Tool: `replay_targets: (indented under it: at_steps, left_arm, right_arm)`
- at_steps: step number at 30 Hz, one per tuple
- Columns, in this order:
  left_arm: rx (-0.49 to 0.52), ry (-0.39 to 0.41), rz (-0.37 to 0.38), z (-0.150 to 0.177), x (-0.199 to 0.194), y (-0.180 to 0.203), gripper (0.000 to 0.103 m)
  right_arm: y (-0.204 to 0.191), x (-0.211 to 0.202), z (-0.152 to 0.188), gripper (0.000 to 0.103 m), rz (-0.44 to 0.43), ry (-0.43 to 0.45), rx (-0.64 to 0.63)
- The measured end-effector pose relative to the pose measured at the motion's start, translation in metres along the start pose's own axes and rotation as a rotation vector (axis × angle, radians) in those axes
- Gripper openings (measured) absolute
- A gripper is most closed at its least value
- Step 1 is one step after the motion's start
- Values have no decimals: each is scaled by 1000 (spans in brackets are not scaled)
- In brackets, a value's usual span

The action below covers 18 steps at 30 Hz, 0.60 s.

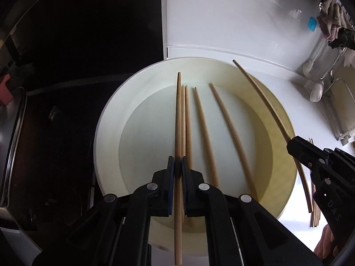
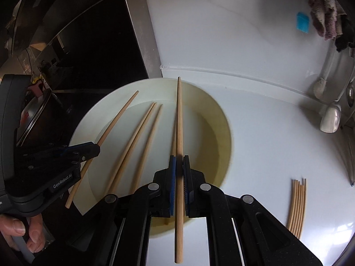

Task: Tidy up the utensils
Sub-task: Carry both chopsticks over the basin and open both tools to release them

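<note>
My left gripper [image 1: 178,163] is clamped tight on one wooden chopstick [image 1: 178,155], jaws pinched w/ the stick running straight btwn the blue pads; its tip points away from me over the plate and the butt end sticks out back toward the cam. My right gripper [image 2: 179,161] is likewise closed hard on a second chopstick [image 2: 179,146], same arrangement, tip forward, butt end trailing below the jaws. Both sticks hang above a big round cream plate [image 1: 106,119] that sits on the white counter [image 2: 266,144], right at the counter's edge next to the dark stovetop area [image 1: 77,33]. In the plate, approx four loose chopsticks [image 1: 205,133] lie fanned out, tips pointing to the far rim, some touching each other; two lie tight together just beside my left stick. In the left view my right gripper shows at the right edge w/ its stick arcing over the plate's right rim; in the right view my left gripper shows at the left edge w/ a hand [image 2: 20,232] on its grip. On the counter, right of the plate and well apart from it, lies a neat bundle of chopsticks [image 2: 298,206], side by side and touching. Further back by the wall: a white ladle-like spoon [image 2: 330,119], a blue sponge-ish item [image 2: 302,24] and a brownish rag [image 2: 324,15] hanging. A metal pot lid [image 1: 13,137] sits at far left.
</note>
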<state>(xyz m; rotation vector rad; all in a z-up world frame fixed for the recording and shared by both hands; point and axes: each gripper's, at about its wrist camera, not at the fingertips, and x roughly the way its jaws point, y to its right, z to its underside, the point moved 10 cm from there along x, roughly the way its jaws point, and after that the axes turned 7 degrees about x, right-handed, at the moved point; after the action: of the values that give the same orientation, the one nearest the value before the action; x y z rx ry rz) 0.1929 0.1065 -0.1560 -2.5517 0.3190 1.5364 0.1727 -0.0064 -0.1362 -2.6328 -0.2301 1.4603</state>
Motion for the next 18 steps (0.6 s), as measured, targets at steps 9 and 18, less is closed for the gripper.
replay_targets:
  at_steps: [9,18]
  left_arm:
    - [45,-61,52,-5,39,-10,7]
    - [70,-87,70,-4,55,-15,7]
  right_arm:
    - [-12,56,3,6,34,-131,61]
    - [-7,77,10,6,69,-188,86]
